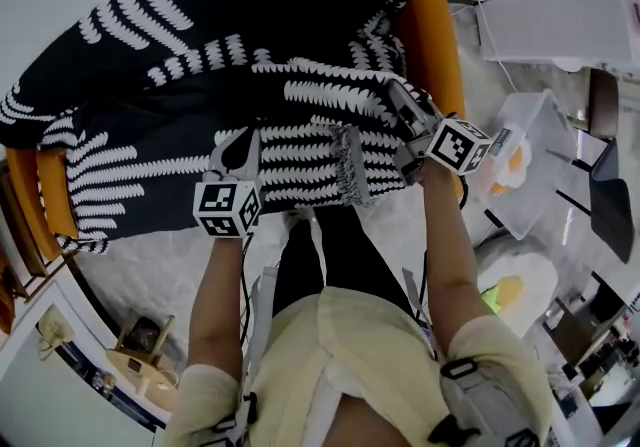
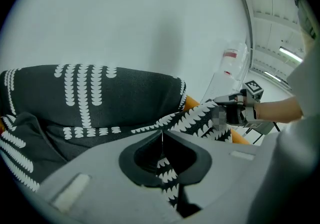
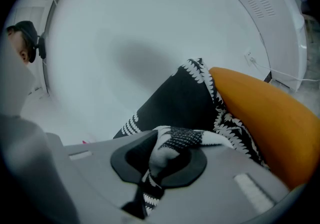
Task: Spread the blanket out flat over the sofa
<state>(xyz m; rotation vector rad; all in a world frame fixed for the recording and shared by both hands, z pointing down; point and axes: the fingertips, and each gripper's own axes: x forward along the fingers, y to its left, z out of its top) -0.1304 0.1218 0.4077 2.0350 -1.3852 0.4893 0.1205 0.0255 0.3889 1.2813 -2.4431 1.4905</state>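
Note:
A black blanket (image 1: 250,45) with white leaf print lies crumpled over the orange sofa (image 1: 435,35), covering its back and seat. A folded front strip with a fringe (image 1: 350,165) hangs between my two grippers. My left gripper (image 1: 236,153) is shut on the blanket's near edge at the left; in the left gripper view the cloth (image 2: 165,165) runs between the closed jaws (image 2: 161,140). My right gripper (image 1: 402,105) is shut on a bunched edge near the sofa's right arm. In the right gripper view, the wad of blanket (image 3: 172,143) fills the jaws (image 3: 162,160).
A white fluffy rug (image 1: 180,265) lies in front of the sofa. To the right are a clear plastic box (image 1: 530,165), a white unit (image 1: 560,15) by the wall and an egg-shaped cushion (image 1: 515,285). A small wooden table (image 1: 140,355) stands at lower left.

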